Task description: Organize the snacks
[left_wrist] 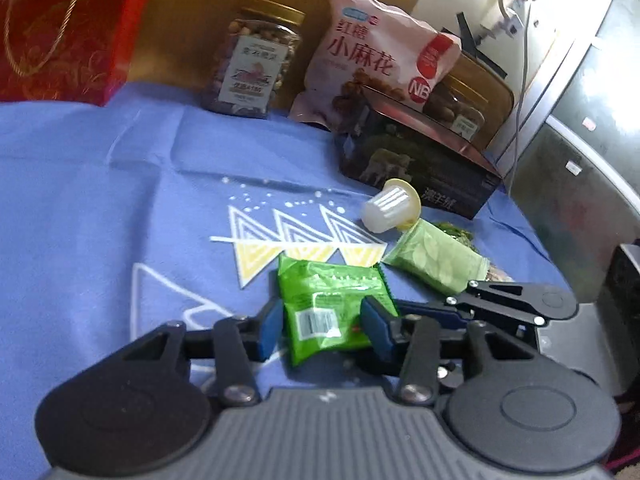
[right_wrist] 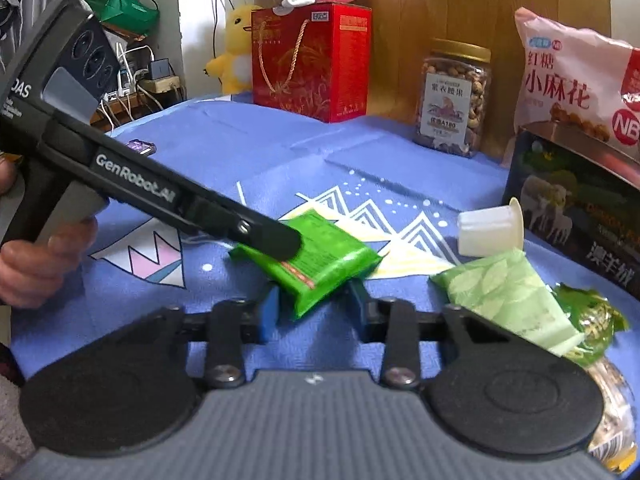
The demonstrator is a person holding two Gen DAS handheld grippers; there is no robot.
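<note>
Fingers (left_wrist: 280,328) of both grippers pinch bright green packet (left_wrist: 332,300)

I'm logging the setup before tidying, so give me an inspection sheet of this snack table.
Surface: blue cloth, patterned and creased.
Job's things: green packet; pale packet; cup on its side; jar, pink bag and dark box at the back.
Clutter: red bag, plush toys.
Grippers: left gripper shut on green packet; right gripper around the same packet, contact unclear.
Cables: charger cables tangled beyond the table edge.
Surroundings: wood panel behind.
</note>
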